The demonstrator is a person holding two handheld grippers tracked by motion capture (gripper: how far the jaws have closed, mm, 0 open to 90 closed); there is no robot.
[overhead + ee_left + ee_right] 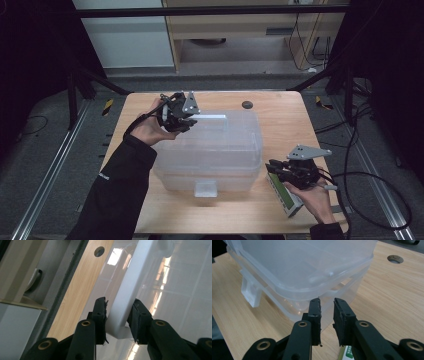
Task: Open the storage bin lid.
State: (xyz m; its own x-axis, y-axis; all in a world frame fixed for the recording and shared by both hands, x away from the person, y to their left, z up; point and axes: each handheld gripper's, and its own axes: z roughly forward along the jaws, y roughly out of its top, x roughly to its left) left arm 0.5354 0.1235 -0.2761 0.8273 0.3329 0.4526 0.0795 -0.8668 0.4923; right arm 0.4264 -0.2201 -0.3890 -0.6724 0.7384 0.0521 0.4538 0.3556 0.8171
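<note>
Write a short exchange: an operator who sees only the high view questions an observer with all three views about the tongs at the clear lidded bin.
Operator: Do the left tongs hold anything at the bin?
Observer: Yes. The left gripper view shows their pads closed on the white latch bar.
Operator: And the right tongs?
Observer: The right gripper view shows a narrow gap between them with nothing in it. They point at the bin's corner.

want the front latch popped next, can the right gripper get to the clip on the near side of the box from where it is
Probably yes. The right gripper sits off the box's near right corner, its jaws nearly together around nothing, and bare table lies between it and the clip.
</note>
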